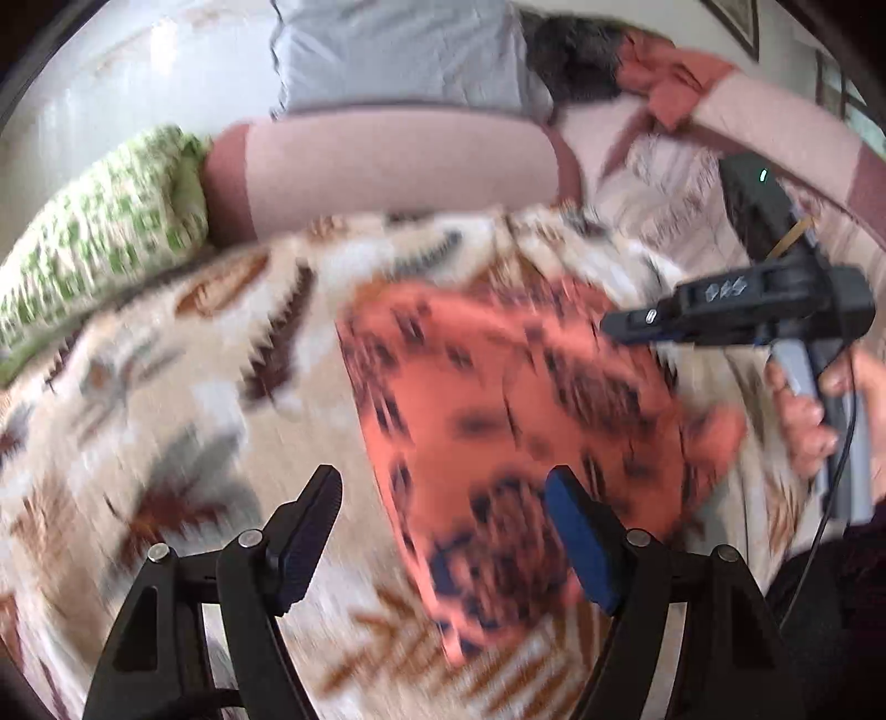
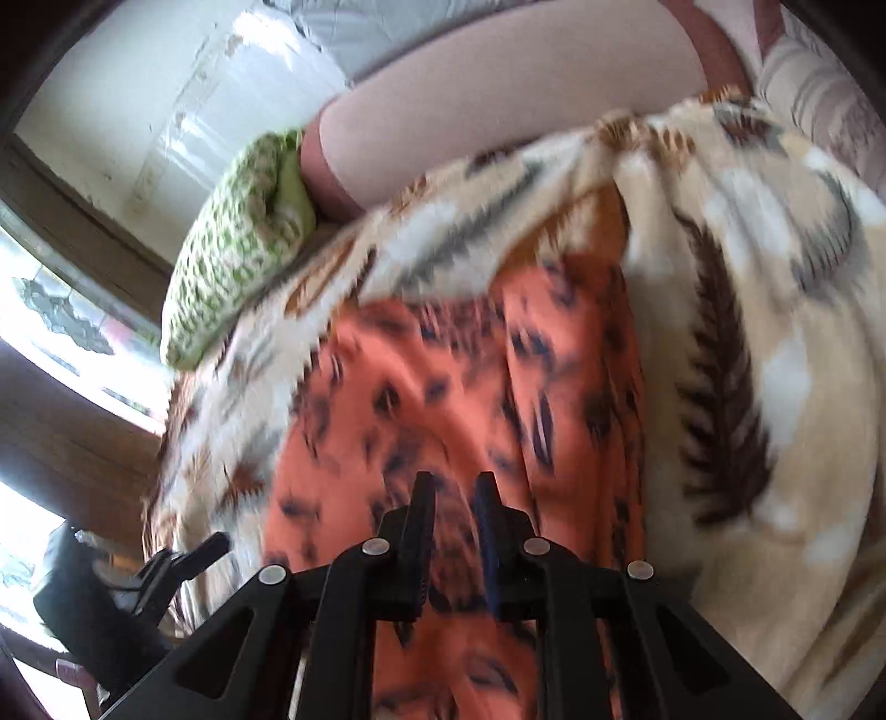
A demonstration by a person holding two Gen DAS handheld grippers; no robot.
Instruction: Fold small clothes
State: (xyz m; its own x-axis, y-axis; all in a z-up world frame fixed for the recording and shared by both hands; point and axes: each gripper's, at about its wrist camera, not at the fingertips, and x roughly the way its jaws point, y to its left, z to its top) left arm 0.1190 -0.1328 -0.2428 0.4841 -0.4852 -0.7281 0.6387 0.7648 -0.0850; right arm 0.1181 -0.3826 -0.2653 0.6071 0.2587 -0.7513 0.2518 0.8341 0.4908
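Note:
An orange garment (image 1: 498, 399) with dark blotches lies spread flat on a beige leaf-patterned blanket (image 1: 194, 360). In the right wrist view the orange garment (image 2: 443, 376) runs lengthwise under the gripper. My left gripper (image 1: 446, 482) is open wide above the garment's near left edge, its right finger over the cloth and its left finger over the blanket, nothing between them. My right gripper (image 2: 454, 482) hovers over the garment with only a narrow gap between its fingers and no cloth in it. A hand (image 1: 808, 421) holds the right gripper (image 1: 614, 324) over the garment's right side.
A green-and-white pillow (image 1: 105, 232) lies at the back left beside a long pink bolster (image 1: 398, 166). Grey cloth (image 1: 398, 50), a dark item (image 1: 576, 55) and a reddish cloth (image 1: 675, 77) sit behind it. A window (image 2: 66, 310) is at the left.

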